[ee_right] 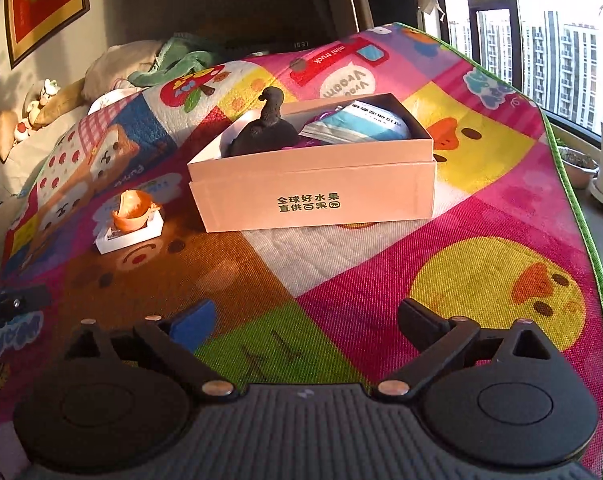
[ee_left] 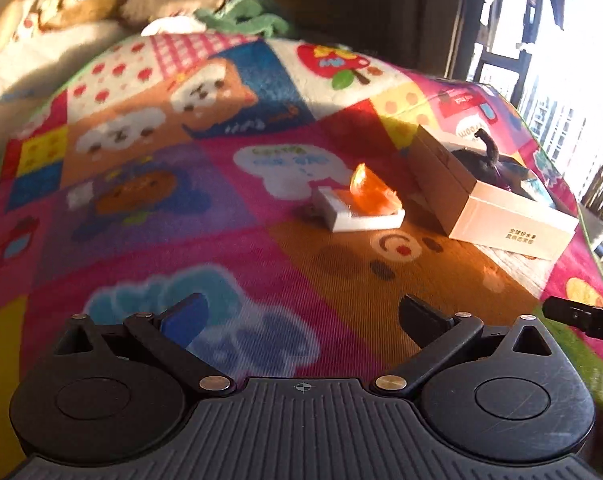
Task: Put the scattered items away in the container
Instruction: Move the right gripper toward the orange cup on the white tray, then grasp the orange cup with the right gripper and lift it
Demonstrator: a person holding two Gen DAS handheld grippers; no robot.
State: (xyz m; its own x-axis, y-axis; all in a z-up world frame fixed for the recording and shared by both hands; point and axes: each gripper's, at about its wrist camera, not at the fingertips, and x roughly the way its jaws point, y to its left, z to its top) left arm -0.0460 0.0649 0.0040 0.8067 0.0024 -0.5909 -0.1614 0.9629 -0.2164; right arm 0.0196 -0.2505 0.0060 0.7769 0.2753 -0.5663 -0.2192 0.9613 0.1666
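Claws, left [ee_left: 301,316] & right [ee_right: 305,320], wide apart, empty; only right view shows blue packet [ee_right: 357,122] in box [ee_right: 313,196].

2 low forward views, shared box [ee_left: 497,204]

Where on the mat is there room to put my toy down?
Free: the play mat between the pink cardboard box and the open right gripper, and the patch left of the small white box. Crowded: inside the pink box, holding a dark stemmed object and packets.
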